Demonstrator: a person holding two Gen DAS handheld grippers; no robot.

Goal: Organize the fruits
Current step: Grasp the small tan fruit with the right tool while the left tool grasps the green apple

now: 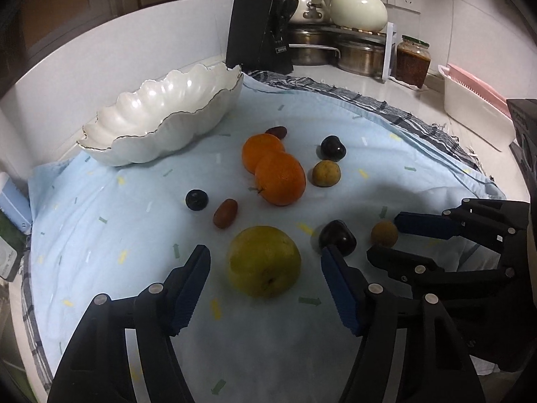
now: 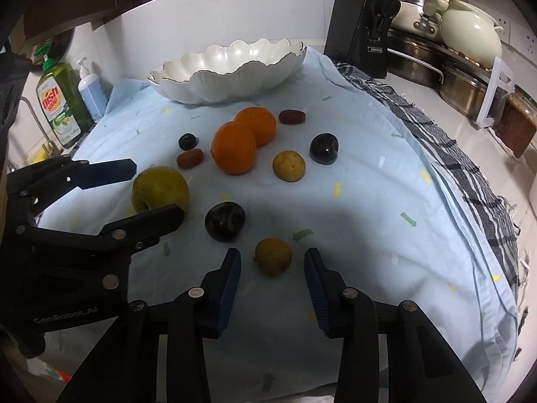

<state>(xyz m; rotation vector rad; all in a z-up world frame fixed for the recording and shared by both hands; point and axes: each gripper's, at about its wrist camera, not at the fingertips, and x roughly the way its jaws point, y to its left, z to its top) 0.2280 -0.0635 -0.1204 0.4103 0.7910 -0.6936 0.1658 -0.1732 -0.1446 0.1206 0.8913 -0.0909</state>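
Blue-padded fingers of the left gripper [image 1: 265, 270] stand wide apart around the yellow-green apple [image 1: 264, 261], one on each side, neither touching it; nothing is held. That apple is the largest fruit, dull-skinned with brown specks, and in the right wrist view its dimple faces the near left.

Similarly spread, the right gripper [image 2: 272, 270] flanks a small tan longan [image 2: 273, 256] with gaps on both sides, gripping nothing.

All the fruit lies on a pale blue cloth [image 2: 369, 235], itself spread over a dark checked cloth [image 2: 470, 168]. Taking the two oranges [image 2: 243, 139] as landmark: they touch each other at the middle of the cloth, bright and pebbled. Beyond them sits the scalloped white bowl [image 2: 235, 67], pearly with a thin dark rim and nothing visible inside; its long axis runs left to right in the right wrist view. Just right of the far orange lies a reddish-brown jujube [image 2: 292, 116], long axis running left-right. Left of the oranges lie a small dark plum [image 2: 188, 141] and a second jujube [image 2: 190, 158], also lying roughly crosswise. Right of the oranges sit a second longan [image 2: 288, 165] and a glossy dark plum [image 2: 323, 148]. A third plum [image 2: 225, 221] lies nearer, between the apple and the first longan.

Behind the cloth stand a black knife block [image 2: 360, 30], steel pots [image 2: 419, 60] and a cream casserole [image 2: 470, 33]; left of the bowl, a dish soap bottle [image 2: 58, 100].
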